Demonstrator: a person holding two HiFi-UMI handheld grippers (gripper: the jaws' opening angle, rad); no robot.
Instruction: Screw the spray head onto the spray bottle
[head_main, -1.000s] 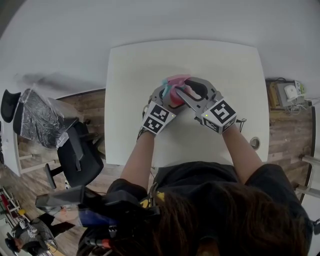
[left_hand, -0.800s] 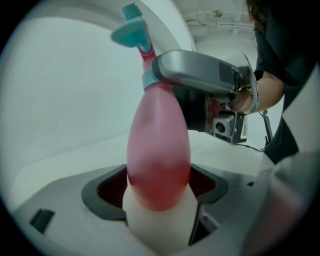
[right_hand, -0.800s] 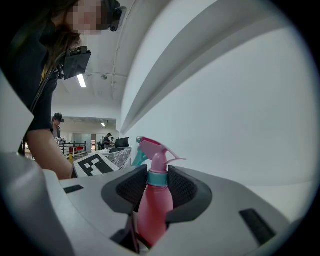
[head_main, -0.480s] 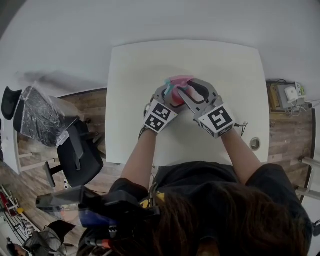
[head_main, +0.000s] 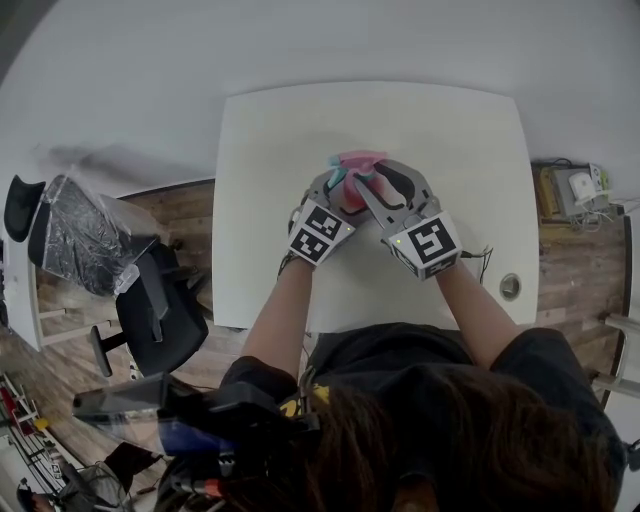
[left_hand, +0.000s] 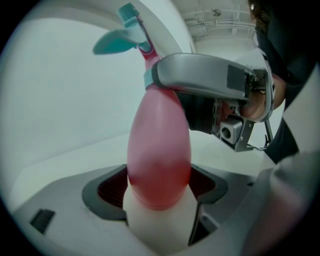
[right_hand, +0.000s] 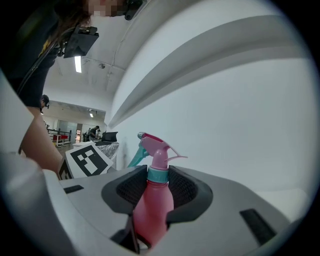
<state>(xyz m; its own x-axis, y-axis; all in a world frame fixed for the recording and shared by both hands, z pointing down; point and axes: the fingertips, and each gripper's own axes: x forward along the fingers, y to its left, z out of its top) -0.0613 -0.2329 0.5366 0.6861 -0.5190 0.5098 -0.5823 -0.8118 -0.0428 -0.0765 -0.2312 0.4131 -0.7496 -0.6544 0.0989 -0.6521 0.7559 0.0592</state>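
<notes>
A pink spray bottle (head_main: 352, 186) lies tipped over the white table (head_main: 450, 140), held between both grippers. In the left gripper view its pink body with a white bottom (left_hand: 159, 150) fills the left gripper (left_hand: 159, 192), whose pads press on both sides. The pink and teal spray head (right_hand: 154, 147) sits on the neck, teal trigger (left_hand: 117, 40) pointing away. My right gripper (right_hand: 158, 186) is shut on the teal collar (right_hand: 158, 175) under the head. From above, the left gripper (head_main: 335, 195) and right gripper (head_main: 366, 186) meet at the bottle.
The table's near edge runs just in front of the person's body, with a round cable hole (head_main: 510, 287) at its right. A black office chair (head_main: 160, 310) stands on the floor to the left. A small box with cables (head_main: 575, 185) sits right of the table.
The right gripper has turned about the bottle's neck; its marker cube has swung left and toward the person. The left gripper and the bottle have hardly moved.
</notes>
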